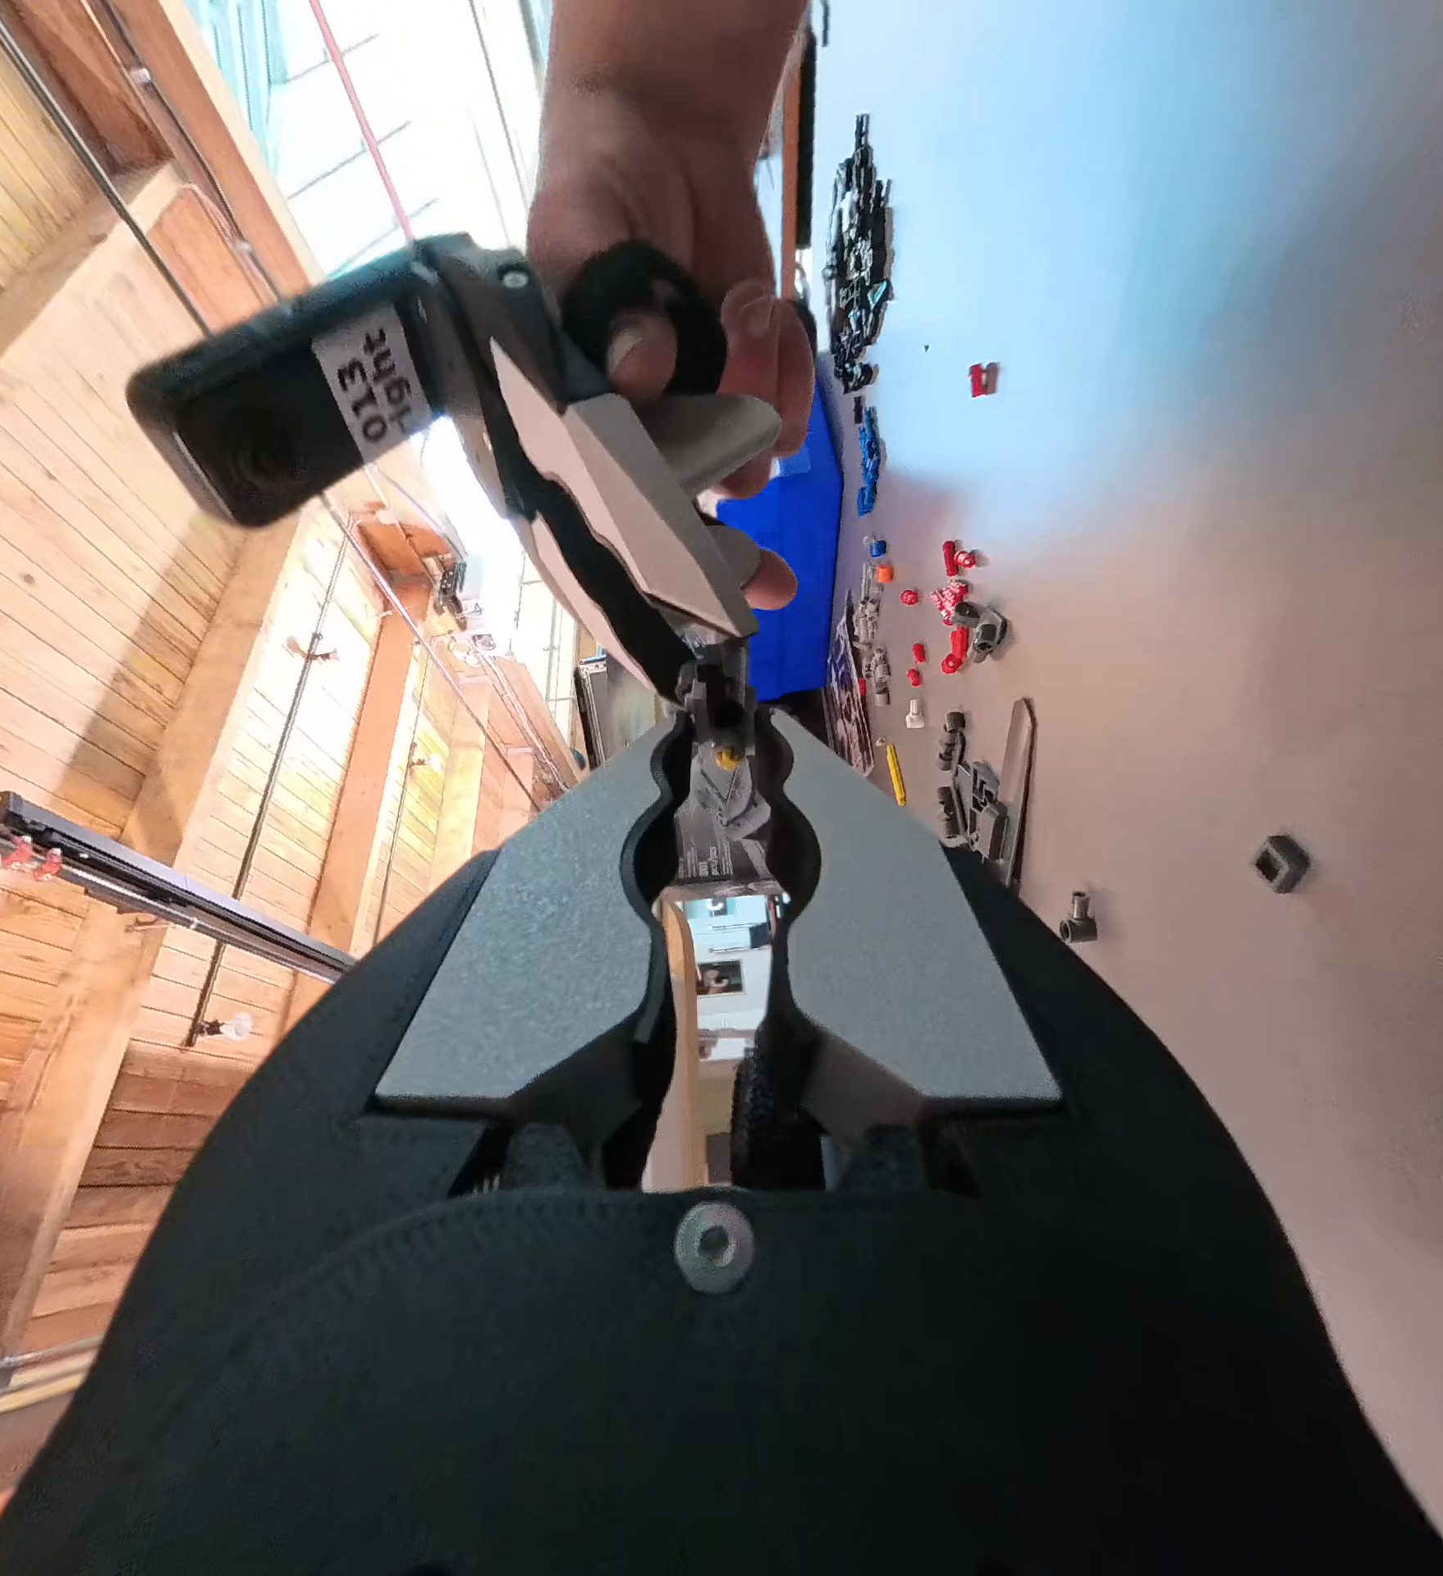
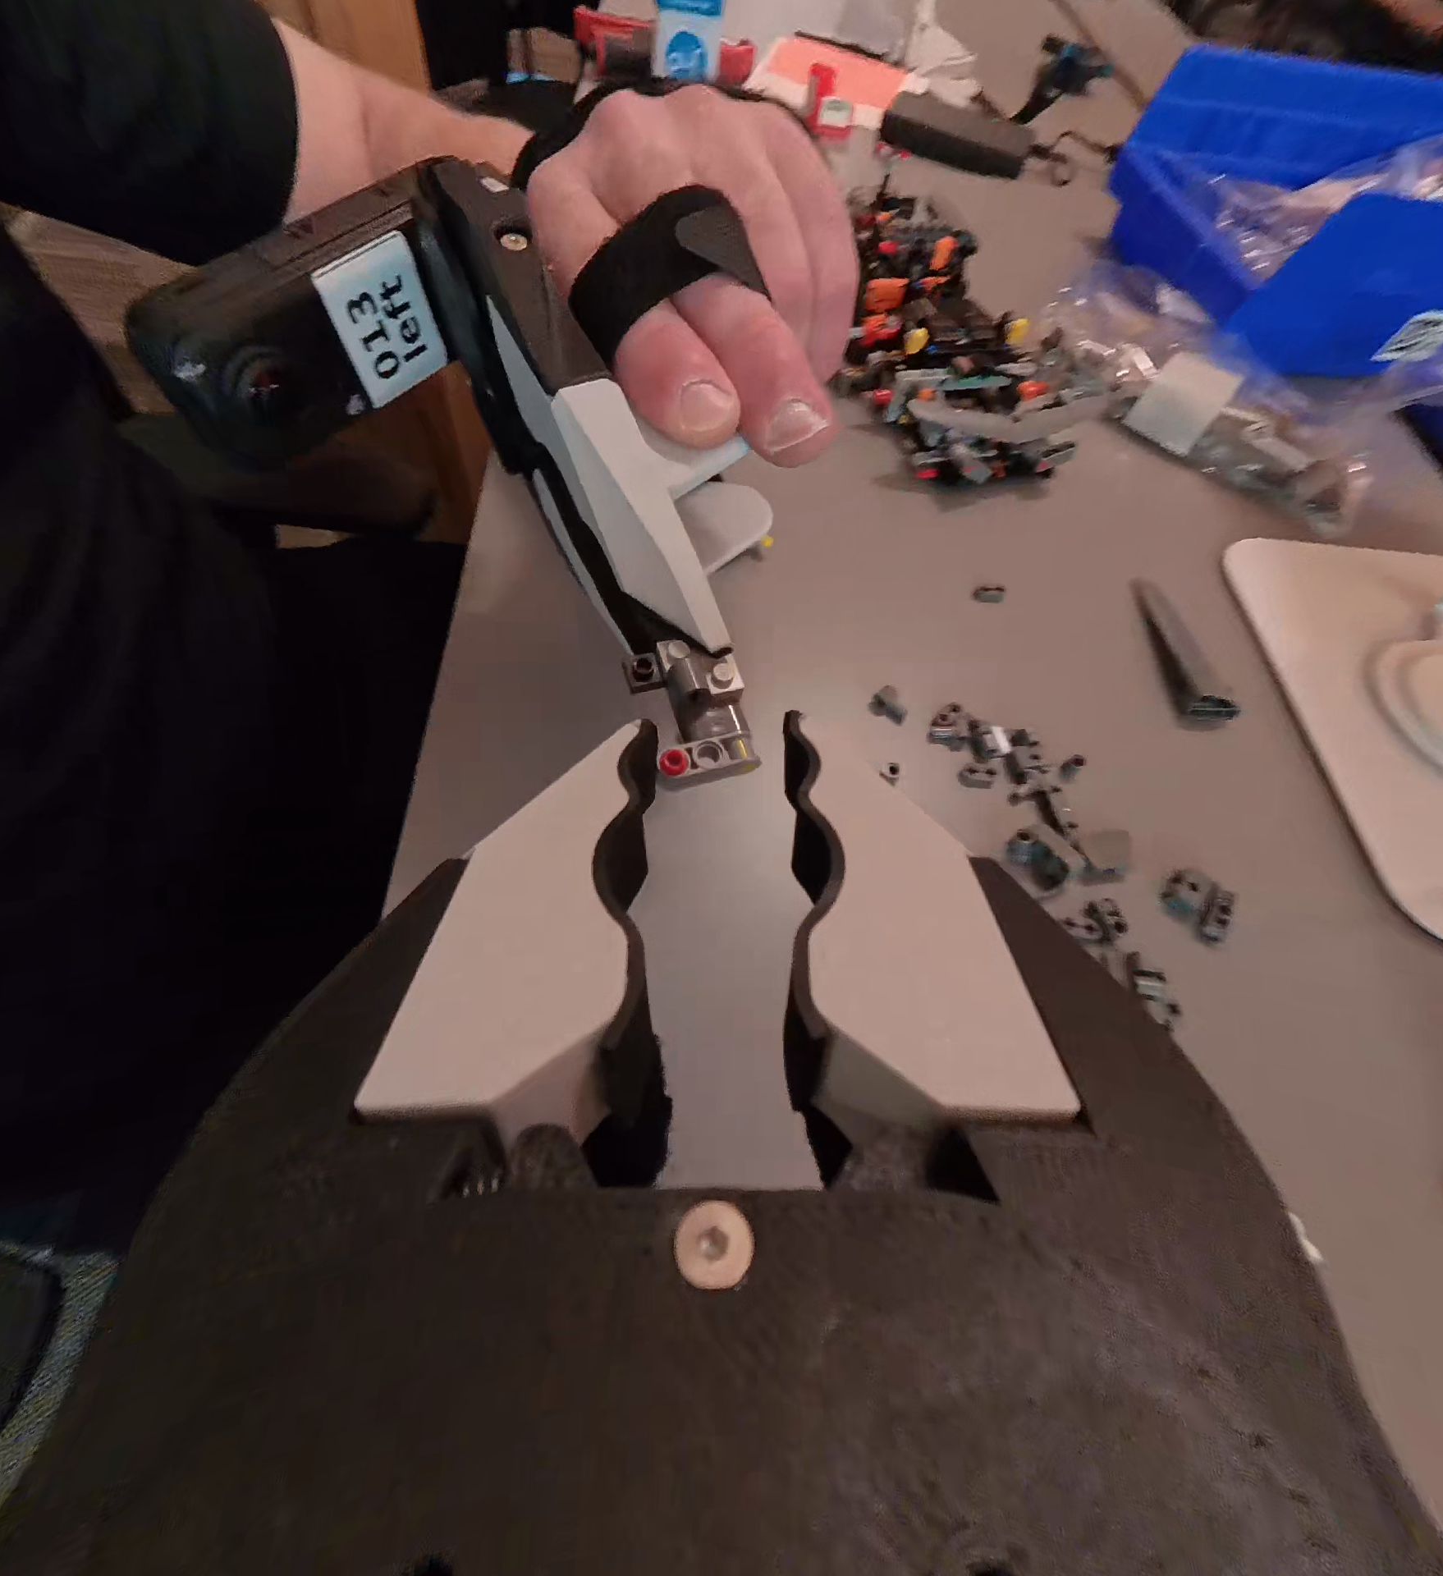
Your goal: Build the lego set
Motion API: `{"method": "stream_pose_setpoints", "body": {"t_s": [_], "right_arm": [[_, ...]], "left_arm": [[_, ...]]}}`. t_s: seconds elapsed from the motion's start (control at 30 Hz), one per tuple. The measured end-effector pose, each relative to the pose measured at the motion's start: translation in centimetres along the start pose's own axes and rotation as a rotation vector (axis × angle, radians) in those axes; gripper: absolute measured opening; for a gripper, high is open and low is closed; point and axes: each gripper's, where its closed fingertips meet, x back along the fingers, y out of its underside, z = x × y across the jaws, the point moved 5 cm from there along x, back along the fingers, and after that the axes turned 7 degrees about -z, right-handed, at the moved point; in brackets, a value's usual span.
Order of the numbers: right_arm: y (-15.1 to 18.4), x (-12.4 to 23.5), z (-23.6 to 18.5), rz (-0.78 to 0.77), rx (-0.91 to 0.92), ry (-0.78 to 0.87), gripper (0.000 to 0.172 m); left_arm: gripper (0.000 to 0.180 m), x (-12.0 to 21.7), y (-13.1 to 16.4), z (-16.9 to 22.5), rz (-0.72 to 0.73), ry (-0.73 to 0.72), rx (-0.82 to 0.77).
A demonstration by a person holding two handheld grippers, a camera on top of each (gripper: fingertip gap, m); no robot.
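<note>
The left tool (image 2: 701, 661) is clamped on a small grey brick assembly (image 2: 701, 721), held in the air above the grey worktop (image 2: 914, 597); the right tool (image 2: 714, 742) stands apart around its lower end, pads not pressing; loose grey pieces (image 2: 1042, 819) lie near on the worktop.

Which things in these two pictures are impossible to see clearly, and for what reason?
- Left wrist view: most of the grey brick assembly is hidden between the left gripper fingers and the right gripper's tips.
- Left wrist view: the small parts on the table are too small to identify.
- Right wrist view: the blue bins and plastic bag are blurred and cut by the edge.
</note>
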Motion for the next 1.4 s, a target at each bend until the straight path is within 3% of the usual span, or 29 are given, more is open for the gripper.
{"method": "stream_pose_setpoints", "body": {"t_s": [0.13,0.27,0.37,0.6,0.73,0.97,1.1,1.27,1.33,1.4], "right_arm": [[0.3,-1.0,0.0,-0.042,0.009,-0.076,0.020],[0.5,-1.4,0.3,-0.066,0.013,-0.043,0.020],[1.1,-1.5,1.2,-0.103,-0.003,0.037,0.020],[4.0,-4.2,2.6,-0.293,-0.044,0.149,0.019],[5.3,-5.5,3.6,-0.380,-0.093,0.186,0.020],[5.9,-6.2,3.6,-0.473,-0.104,0.222,0.020],[5.8,-6.0,3.4,-0.491,-0.118,0.246,0.032],[5.2,-3.7,3.2,-0.444,-0.134,0.312,0.033],[4.7,-2.1,2.9,-0.411,-0.122,0.377,0.034],[4.1,-0.3,2.6,-0.356,-0.100,0.470,0.049]], "left_arm": [[0.012,0.0,0.0,0.5,0.003,0.013,-0.041],[0.012,-0.1,0.5,0.9,-0.008,0.036,-0.013],[0.029,0.0,1.6,1.1,-0.047,0.094,0.050],[0.029,1.7,8.0,2.1,-0.251,0.262,0.241],[0.023,2.2,12.3,2.2,-0.398,0.269,0.382],[0.025,2.5,15.3,1.1,-0.478,0.251,0.547],[0.026,2.7,15.8,0.8,-0.480,0.248,0.584],[0.027,2.9,16.5,0.3,-0.489,0.225,0.608],[0.032,3.0,16.8,-0.1,-0.490,0.199,0.618],[0.046,3.2,17.3,-0.7,-0.491,0.155,0.634]]}}
